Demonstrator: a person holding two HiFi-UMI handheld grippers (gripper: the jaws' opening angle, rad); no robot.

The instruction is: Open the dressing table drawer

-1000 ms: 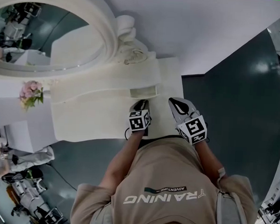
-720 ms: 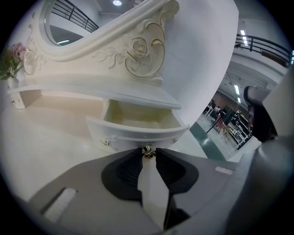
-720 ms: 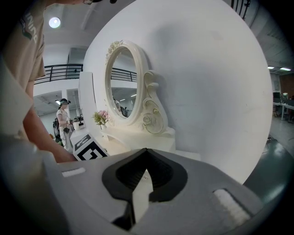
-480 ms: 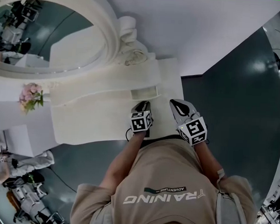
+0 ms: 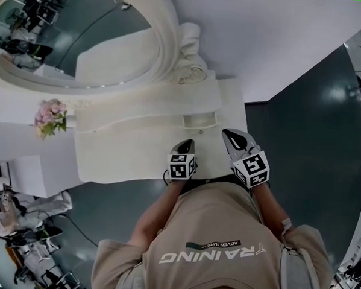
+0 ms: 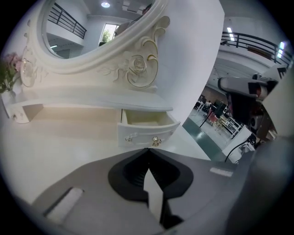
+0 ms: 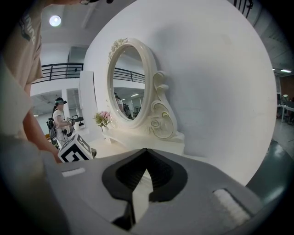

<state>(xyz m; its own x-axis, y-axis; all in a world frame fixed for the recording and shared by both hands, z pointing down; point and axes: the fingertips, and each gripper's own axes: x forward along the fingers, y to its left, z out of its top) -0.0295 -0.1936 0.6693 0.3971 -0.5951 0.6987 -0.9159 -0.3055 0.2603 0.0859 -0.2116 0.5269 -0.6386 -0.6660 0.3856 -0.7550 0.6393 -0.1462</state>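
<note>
Both of my tongs are clenched on nothing: my left gripper (image 6: 148, 150) has just been closing with nothing between its jaws, tips meeting now, and my right gripper (image 7: 146, 150) has its tips together too. The drawer (image 6: 146, 129) is pulled out at the right end of the dressing table (image 5: 126, 150), gold knob (image 6: 156, 141) facing me, near my left tips but apart. Pink flowers (image 5: 51, 117) sit far left.
</note>
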